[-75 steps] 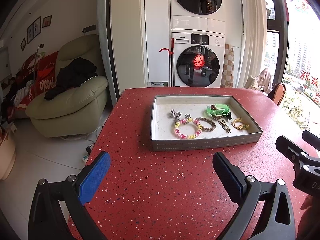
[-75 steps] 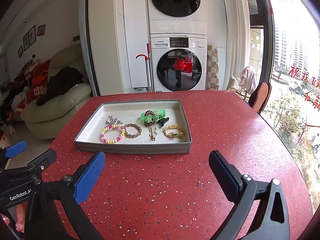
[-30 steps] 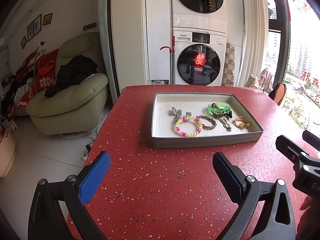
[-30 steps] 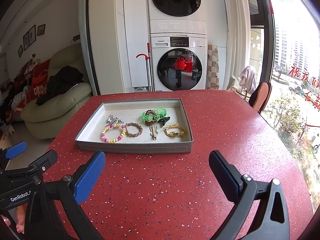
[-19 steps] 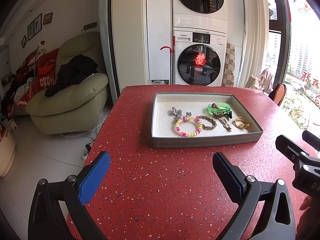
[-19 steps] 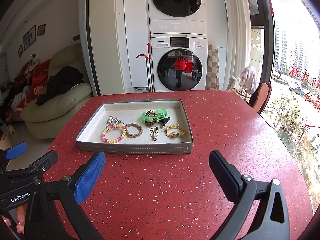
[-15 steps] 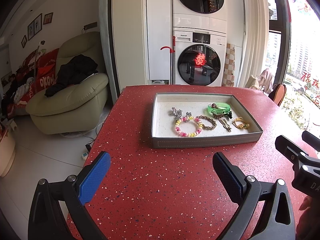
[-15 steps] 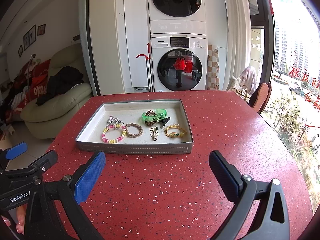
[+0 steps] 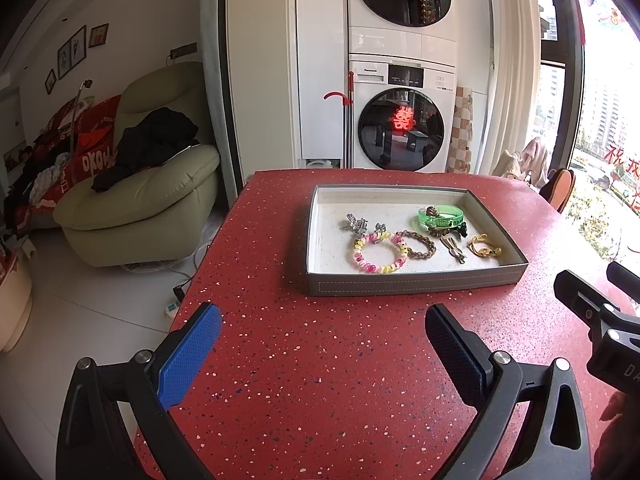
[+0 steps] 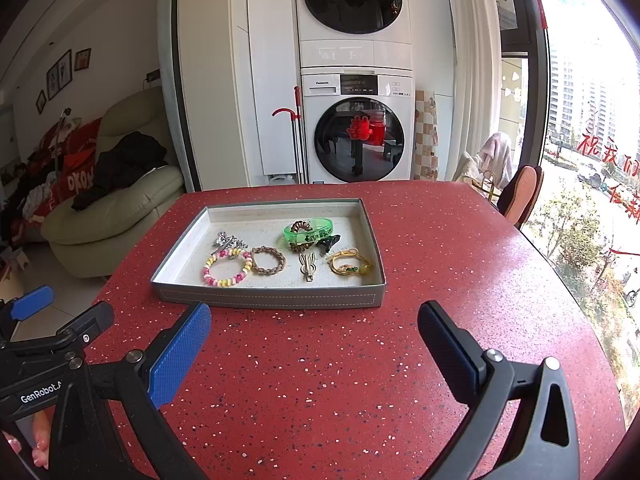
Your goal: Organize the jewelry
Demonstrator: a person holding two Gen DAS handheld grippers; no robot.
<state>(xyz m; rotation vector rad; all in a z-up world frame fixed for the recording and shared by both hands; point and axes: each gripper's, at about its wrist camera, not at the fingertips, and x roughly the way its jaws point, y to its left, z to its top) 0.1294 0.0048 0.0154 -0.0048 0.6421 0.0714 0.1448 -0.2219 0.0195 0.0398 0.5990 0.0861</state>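
A grey tray (image 9: 412,282) (image 10: 268,298) rests on the red speckled table (image 9: 320,380) (image 10: 320,380). Inside lie a pink-and-yellow bead bracelet (image 9: 379,254) (image 10: 227,267), a brown braided bracelet (image 9: 418,243) (image 10: 269,260), a green bangle (image 9: 440,217) (image 10: 309,231), a silver clip (image 9: 355,224) (image 10: 225,241), a rabbit-shaped clip (image 9: 453,247) (image 10: 307,265) and a gold bracelet (image 9: 485,247) (image 10: 350,263). My left gripper (image 9: 322,354) is open and empty, short of the tray's front wall. My right gripper (image 10: 314,354) is open and empty too, also in front of the tray.
A beige armchair (image 9: 140,196) with dark clothes stands left of the table. Stacked washing machines (image 10: 356,80) are behind it. An orange chair (image 10: 520,192) and a window are at the right. The table's left edge drops to the white floor.
Both views have shifted only slightly; the tray sits a touch nearer in frame. Both grippers stay open and empty.
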